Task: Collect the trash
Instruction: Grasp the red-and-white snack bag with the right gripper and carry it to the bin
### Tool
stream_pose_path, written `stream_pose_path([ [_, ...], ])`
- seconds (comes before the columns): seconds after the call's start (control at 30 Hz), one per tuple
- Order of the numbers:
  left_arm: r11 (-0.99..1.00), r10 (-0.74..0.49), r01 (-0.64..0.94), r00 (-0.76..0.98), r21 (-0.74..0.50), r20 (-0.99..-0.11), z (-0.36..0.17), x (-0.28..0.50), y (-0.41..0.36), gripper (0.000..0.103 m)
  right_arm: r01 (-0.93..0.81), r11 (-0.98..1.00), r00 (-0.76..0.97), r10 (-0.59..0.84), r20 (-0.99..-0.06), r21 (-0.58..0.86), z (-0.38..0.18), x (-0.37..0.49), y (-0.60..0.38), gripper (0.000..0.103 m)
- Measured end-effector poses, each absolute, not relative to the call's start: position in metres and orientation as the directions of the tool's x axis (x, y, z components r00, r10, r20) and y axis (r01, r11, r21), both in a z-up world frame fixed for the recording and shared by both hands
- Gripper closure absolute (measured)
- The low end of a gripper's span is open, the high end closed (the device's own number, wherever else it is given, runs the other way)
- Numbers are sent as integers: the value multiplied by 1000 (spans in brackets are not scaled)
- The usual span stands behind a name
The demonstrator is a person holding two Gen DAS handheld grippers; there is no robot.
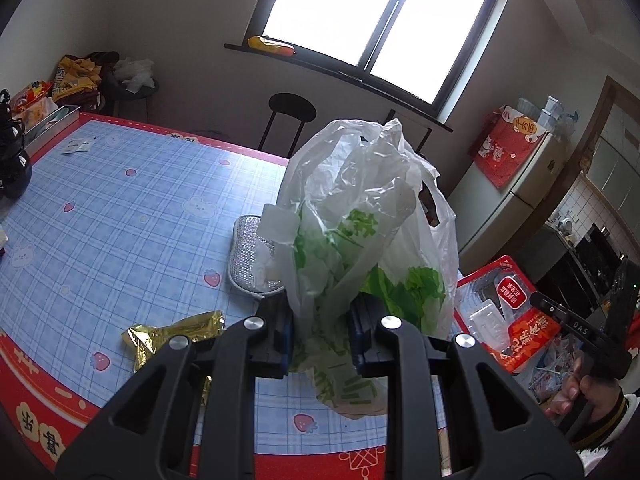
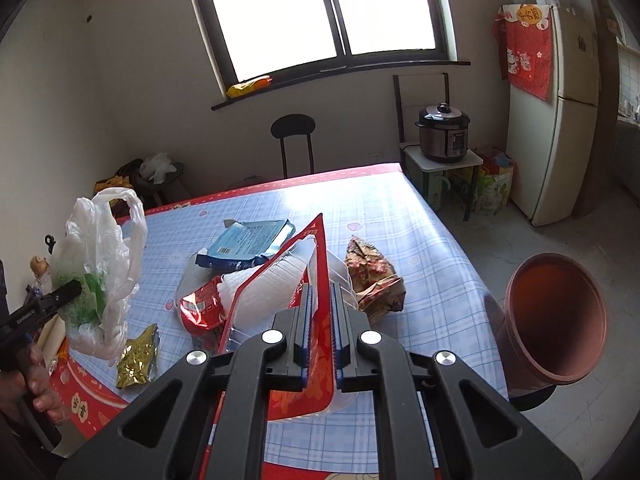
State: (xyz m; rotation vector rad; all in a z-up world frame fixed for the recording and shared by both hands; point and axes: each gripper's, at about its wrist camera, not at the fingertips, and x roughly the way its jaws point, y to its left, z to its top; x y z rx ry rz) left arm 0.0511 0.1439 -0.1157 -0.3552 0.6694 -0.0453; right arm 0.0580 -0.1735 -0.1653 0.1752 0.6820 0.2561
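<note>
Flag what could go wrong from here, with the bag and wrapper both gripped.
1. The right gripper pinches only the thin edge of the red wrapper; its clear tray could slip out.
2. The left gripper bunches the white plastic bag low down, so its mouth may sag shut, making insertion awkward.
</note>
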Motion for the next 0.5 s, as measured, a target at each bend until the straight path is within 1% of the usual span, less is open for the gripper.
stream_pose_path([
  [0.1,949,-129,-75,796,-307,-592,-101,48,124,78,-115,960,787,245,-567,255,-158,60,-224,93],
  [0.2,952,-100,-94,806,-292,-584,-89,47,107,78,-33,971,809,166,-564,237,-160,67,-279,93],
  [0.27,951,-91,-104,805,-291,-586,-85,46,95,78,27,971,810,118,-574,237,-167,73,-319,93],
  [0.37,956,-83,-103,803,-275,-590,-80,46,72,78,110,976,801,24,-598,187,-183,85,-376,93],
  [0.5,957,-74,-111,801,-269,-594,-74,46,44,78,224,966,746,-84,-661,131,-220,102,-443,94],
])
